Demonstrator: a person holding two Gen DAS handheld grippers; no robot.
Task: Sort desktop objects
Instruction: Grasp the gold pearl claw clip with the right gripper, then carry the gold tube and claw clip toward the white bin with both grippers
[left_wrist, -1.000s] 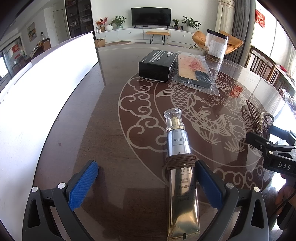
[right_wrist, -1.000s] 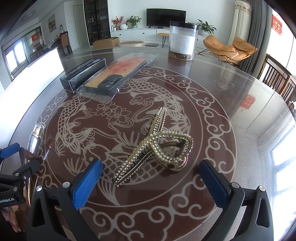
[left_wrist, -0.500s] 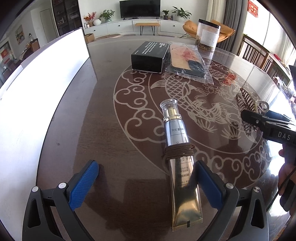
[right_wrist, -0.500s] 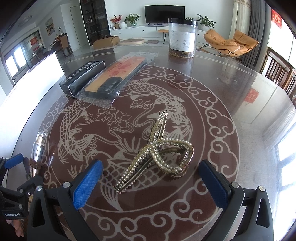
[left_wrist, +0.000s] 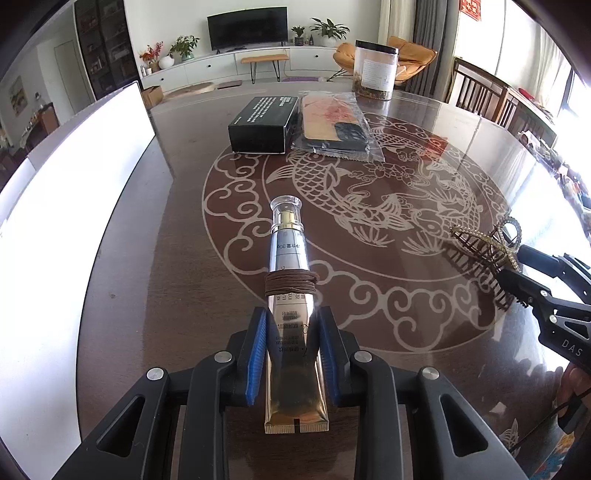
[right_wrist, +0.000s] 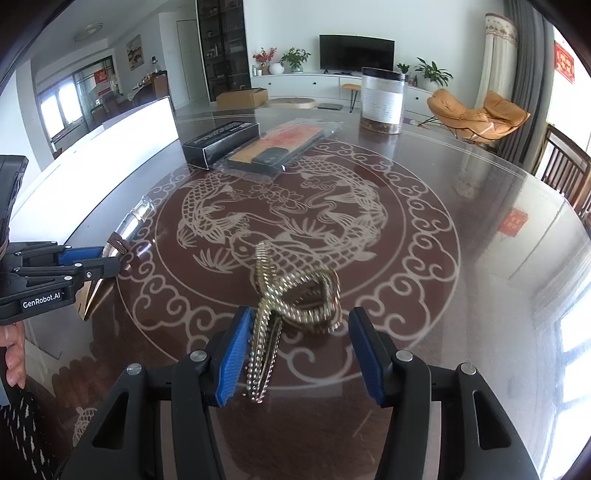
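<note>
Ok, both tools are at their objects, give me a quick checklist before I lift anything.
1. Left tool shut on the tube: ok.
2. Cord wound round the tube, ahead of the pads: ok.
3. Right tool gripping the hair clip: not ok, jaws closing, right pad apart from it.
4. Clip centred between the pads: not ok, it sits against the left one.
5. Box, packet and jar clear of both tools: ok.

We see a shiny metallic tube (left_wrist: 293, 332) with a clear plastic cap. At two o'clock, the beaded hair clip (left_wrist: 487, 247) glitters on the glossy table (left_wrist: 166, 258).
</note>
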